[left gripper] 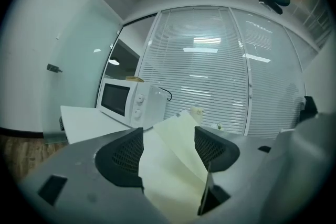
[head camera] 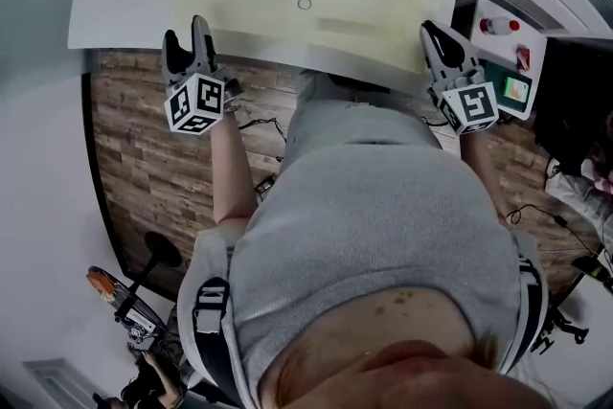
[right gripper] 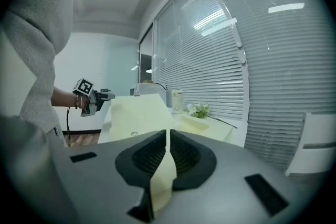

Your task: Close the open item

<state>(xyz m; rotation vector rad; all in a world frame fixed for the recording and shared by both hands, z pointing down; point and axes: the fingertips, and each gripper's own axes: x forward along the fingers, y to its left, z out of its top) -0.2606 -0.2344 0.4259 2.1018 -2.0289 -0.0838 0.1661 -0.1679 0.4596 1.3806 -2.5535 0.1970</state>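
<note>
Mid-close: my right gripper [right gripper: 167,136] clamps pale yellow box flap [right gripper: 137,112]. Left gripper [left gripper: 168,132] gapes around it, not pinching. Next, guessing: fold flap over.

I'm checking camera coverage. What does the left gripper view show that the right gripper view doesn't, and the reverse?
Only the left gripper view: the microwave door and knobs, and the left claw open, with the cream flap lying loose between its jaws.
Only the right gripper view: the right claw shut on the flap's thin edge, the left claw seen from outside, a cup and flowers.
Both: the flap, the white table and the blinds.
</note>
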